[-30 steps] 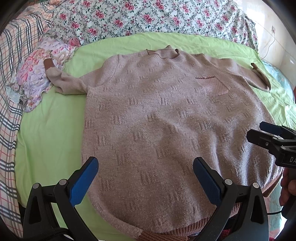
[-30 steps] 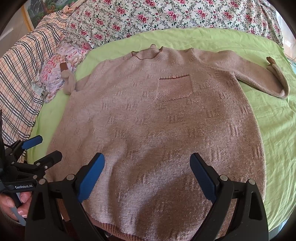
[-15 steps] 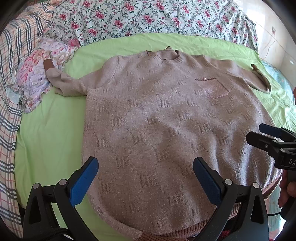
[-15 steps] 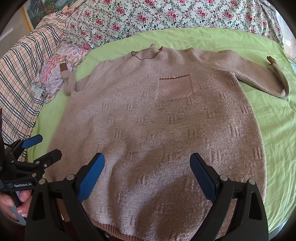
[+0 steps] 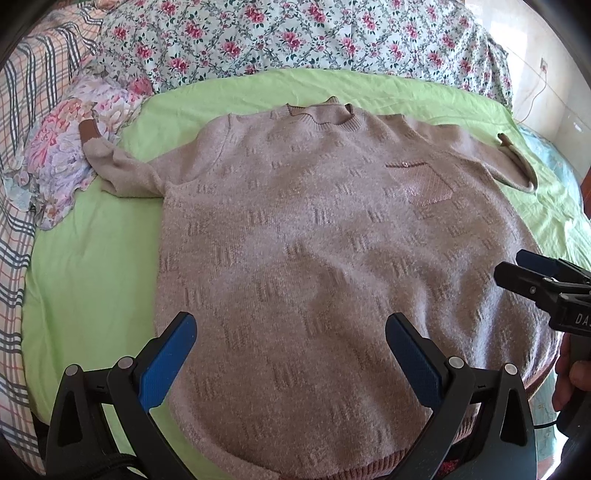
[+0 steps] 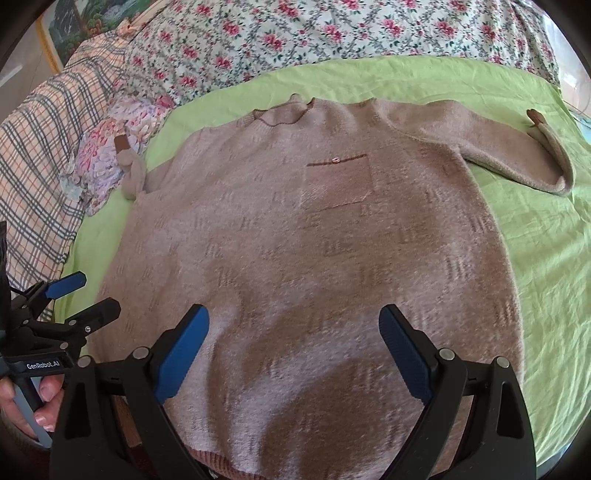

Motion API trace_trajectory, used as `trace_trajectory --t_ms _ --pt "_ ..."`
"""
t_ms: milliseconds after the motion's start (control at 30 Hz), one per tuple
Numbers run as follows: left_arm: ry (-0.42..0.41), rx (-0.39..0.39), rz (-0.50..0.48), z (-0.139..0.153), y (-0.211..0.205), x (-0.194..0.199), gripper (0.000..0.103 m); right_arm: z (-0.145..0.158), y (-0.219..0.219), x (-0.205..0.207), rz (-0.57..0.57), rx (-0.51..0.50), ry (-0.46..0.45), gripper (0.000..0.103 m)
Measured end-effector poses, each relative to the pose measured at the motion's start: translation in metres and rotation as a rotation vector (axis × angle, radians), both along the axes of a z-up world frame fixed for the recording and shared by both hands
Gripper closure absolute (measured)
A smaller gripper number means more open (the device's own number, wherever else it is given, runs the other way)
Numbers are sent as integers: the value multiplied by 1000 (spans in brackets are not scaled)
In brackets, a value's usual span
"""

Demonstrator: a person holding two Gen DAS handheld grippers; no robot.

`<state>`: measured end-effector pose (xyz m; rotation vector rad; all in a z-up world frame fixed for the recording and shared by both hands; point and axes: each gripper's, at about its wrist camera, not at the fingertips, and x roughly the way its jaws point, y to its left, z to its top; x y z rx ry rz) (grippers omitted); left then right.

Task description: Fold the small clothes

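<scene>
1. A pinkish-beige knit sweater (image 5: 332, 258) is lying flat, front side up, on the green sheet (image 5: 92, 266), w/ the neck pointing away from both cams and the ribbed hem sitting nearest the grippers.
2. The left gripper (image 5: 291, 354) is hovering over the hem area, jaws spread wide, blue pads (image 5: 166, 365) gripping nothing.
3. The right gripper (image 6: 293, 350) is hanging over the lower body of the sweater, also spread wide w/ nothing btwn its pads (image 6: 404, 354).
4. In the right wrist view the left gripper is showing at the lower left edge by the sweater's side, jaws apart, a hand (image 6: 26, 406) wrapping its handle.
5. In the left wrist view the right gripper is poking in from the right edge, above the sweater's far side; fingers of the other hand (image 5: 572, 376) are showing below it.
6. A chest pocket (image 6: 338, 181) w/ a dark top trim and a small button is sitting on the front, below the collar (image 6: 284, 112).
7. One sleeve (image 6: 517, 155) is lying out to the right, cuff bending back; the other sleeve (image 5: 122, 166) is reaching left, its brown cuff resting on a floral garment (image 5: 59, 166).
8. A floral quilt (image 5: 295, 33) is lying beyond the sheet and a plaid blanket (image 6: 37, 155) is running along the left side.
</scene>
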<state>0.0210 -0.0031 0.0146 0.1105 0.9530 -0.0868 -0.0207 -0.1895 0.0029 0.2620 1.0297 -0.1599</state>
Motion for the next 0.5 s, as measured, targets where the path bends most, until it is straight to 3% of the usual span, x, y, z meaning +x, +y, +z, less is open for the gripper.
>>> trace_trajectory --t_ms 133,333,500 --pt "0 23 7 0 0 11 1 5 -20 1 -40 -4 -15 10" --pt "1 -8 19 4 4 32 1 23 -71 6 -119 -21 -66 10" --pt "-5 -25 27 7 6 46 1 50 -133 9 -222 -114 -118 10"
